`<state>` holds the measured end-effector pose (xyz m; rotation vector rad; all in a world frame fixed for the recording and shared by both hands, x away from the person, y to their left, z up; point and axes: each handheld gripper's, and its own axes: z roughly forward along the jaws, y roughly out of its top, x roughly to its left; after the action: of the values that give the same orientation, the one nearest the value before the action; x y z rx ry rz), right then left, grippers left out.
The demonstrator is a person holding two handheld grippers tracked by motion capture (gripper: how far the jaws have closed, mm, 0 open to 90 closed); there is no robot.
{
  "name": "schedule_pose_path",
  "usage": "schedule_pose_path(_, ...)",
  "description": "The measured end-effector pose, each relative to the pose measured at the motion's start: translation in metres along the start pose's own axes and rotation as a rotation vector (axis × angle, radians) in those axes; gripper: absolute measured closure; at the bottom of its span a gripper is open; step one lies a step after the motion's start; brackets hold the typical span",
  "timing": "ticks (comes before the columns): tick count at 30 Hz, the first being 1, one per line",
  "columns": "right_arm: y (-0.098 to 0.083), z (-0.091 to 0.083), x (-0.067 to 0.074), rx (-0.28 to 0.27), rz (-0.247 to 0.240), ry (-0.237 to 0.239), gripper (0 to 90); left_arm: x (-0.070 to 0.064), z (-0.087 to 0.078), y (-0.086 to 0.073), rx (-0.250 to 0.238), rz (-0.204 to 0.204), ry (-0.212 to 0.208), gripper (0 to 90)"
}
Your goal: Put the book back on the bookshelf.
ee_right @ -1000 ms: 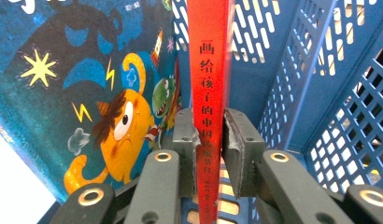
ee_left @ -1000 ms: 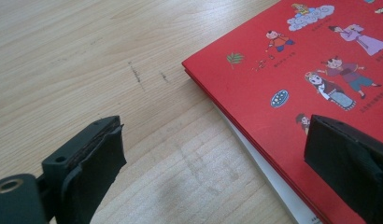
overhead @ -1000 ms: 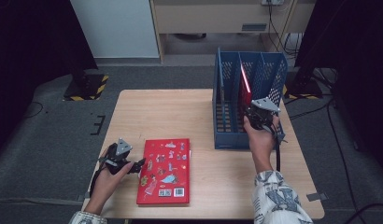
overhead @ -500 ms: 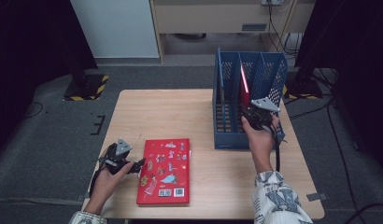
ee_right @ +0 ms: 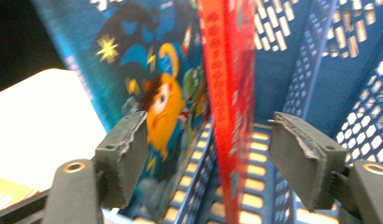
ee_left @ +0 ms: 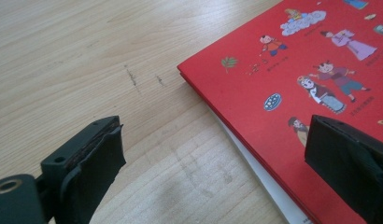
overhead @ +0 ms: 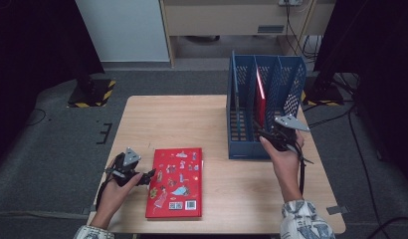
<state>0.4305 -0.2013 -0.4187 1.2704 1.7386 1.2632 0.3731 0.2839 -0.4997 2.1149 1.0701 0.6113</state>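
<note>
Your right tongs (overhead: 272, 133) have just been opening at the mouth of the blue file rack (overhead: 291, 79), and the hand has eased back a touch toward you since a moment ago; the thin red book (ee_right: 229, 93) stands upright in the rack between the two pads, touching neither as far as I can tell, so it looks let go and resting on its own beside a blue picture book (ee_right: 147, 70); its long edge runs up and down, leaning a little; over on your left, nothing has shifted; the left tongs (ee_left: 213, 163) sit low on the worktop (overhead: 192, 119), spread wide and holding nothing; the flat red book (overhead: 175, 181) lies just to the right of them, long axis running away from you, near edge already between the pads in the left gripper view; left hand is the nearer one, so I'd judge that edge is the next pick.
</note>
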Motion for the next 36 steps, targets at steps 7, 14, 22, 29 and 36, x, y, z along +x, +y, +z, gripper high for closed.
schedule_pose_path(7, -0.011, -0.011, 0.008, 0.016, 0.003, 0.055, 22.5, -0.001, 0.0, 0.001, -0.007, 0.002, -0.01, 3.5)
schedule_pose_path(14, -0.02, -0.015, 0.023, 0.033, -0.007, 0.096, 23.0, -0.002, -0.003, 0.0, -0.019, -0.004, -0.014, 3.6)
schedule_pose_path(22, -0.033, -0.018, 0.041, 0.057, -0.023, 0.145, 23.1, -0.005, -0.003, 0.001, -0.023, 0.006, -0.03, 5.6)
schedule_pose_path(29, -0.046, -0.019, 0.061, 0.071, -0.038, 0.197, 23.0, -0.009, -0.002, 0.0, -0.014, 0.007, -0.064, 8.1)
schedule_pose_path(36, -0.062, -0.013, 0.085, 0.117, -0.066, 0.264, 22.3, -0.012, 0.0, -0.001, -0.012, 0.009, -0.098, 8.3)
